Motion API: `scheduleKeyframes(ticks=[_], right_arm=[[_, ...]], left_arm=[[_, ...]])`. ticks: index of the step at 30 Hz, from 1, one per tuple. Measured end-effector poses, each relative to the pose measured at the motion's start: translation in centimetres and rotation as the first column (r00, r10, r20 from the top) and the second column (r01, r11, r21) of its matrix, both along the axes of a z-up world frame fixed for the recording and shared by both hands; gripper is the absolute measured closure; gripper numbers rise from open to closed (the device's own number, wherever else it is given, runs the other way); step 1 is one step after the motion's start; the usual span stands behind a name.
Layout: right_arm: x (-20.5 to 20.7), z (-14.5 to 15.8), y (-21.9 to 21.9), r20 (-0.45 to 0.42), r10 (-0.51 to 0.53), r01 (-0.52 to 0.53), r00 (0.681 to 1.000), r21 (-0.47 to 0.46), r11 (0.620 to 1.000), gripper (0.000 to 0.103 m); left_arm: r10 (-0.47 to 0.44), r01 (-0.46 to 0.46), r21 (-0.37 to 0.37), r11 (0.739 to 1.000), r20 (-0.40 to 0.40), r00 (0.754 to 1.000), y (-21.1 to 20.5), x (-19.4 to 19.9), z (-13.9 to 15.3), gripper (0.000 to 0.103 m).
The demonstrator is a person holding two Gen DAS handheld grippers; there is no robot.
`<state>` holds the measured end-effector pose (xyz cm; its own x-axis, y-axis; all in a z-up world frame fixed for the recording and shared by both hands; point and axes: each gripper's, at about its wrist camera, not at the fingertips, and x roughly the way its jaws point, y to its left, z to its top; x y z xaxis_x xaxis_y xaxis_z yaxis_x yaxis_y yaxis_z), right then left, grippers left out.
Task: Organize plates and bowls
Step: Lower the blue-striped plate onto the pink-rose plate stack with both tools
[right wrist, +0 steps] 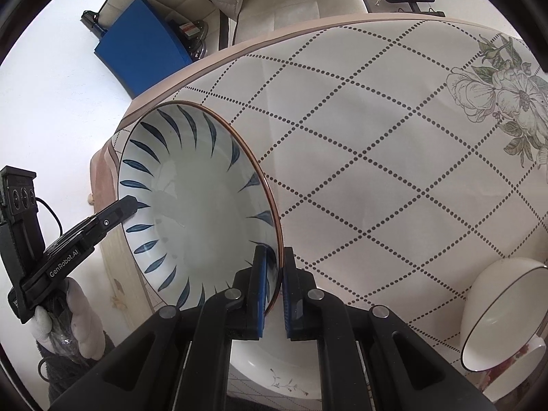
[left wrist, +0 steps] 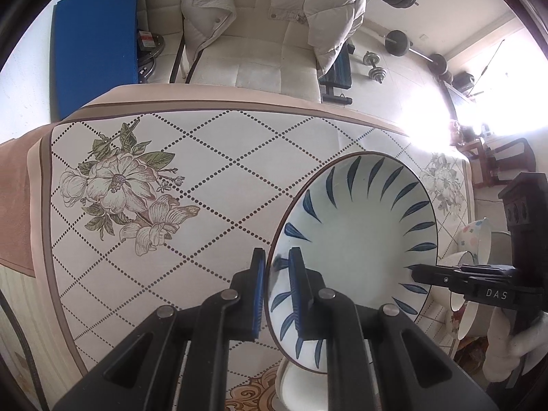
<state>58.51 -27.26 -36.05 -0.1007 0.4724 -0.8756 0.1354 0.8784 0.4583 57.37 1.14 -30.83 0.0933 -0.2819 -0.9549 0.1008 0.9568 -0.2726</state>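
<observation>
A white plate with blue leaf strokes [left wrist: 356, 239] is held above the table by both grippers. My left gripper [left wrist: 276, 263] is shut on its left rim. My right gripper [right wrist: 274, 263] is shut on the opposite rim of the same plate [right wrist: 198, 205]. Each gripper shows in the other's view, the right one [left wrist: 416, 270] at the plate's right edge and the left one [right wrist: 135, 203] at its left edge. A white dish [right wrist: 260, 366] lies on the table under the plate, and part of it shows in the left wrist view [left wrist: 291, 387]. White bowls [left wrist: 469, 253] lie tipped at the right.
The table [left wrist: 212, 157] carries a cloth with a dotted diamond grid and printed flowers. A white bowl with a dark rim [right wrist: 496, 311] lies on its side at the right. A white chair with a jacket [left wrist: 267, 27] stands behind the table, a blue panel [left wrist: 96, 41] beside it.
</observation>
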Motion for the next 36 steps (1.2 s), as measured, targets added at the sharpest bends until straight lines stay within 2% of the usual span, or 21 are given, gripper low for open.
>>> scheduleKeyframes(ticks=[7,14,24,30,36], right_arm=[[-4.2,2.3,-1.2,0.020,-0.007,0.007,1.000,0.002,1.000,0.094],[-9.5,2.5,-2.2,0.006,-0.015,0.015,1.000,0.006,1.000,0.094],[-14.3,-1.3,-2.7,-0.053,-0.015,0.015,0.998,0.001,1.000,0.094],[-15.3,-3.4,-2.9,-0.082,0.010,-0.010,0.997,-0.007,1.000,0.094],[-15.6,-4.3,-2.9,-0.103,0.040,-0.043,0.994,-0.026,0.999,0.094]], left_arm=[[-0.019,0.019,0.000,1.000,0.014,1.000,-1.5,-3.7,1.7,0.092],[-0.026,0.026,-0.003,1.000,-0.004,1.000,-2.9,-8.1,1.9,0.092],[-0.017,0.017,0.005,1.000,-0.092,0.996,-4.0,-11.8,-1.9,0.092],[-0.013,0.017,0.026,1.000,-0.133,0.991,-4.1,-12.7,-3.8,0.092],[-0.013,0.025,0.070,0.997,-0.165,0.986,-4.5,-13.2,-4.6,0.092]])
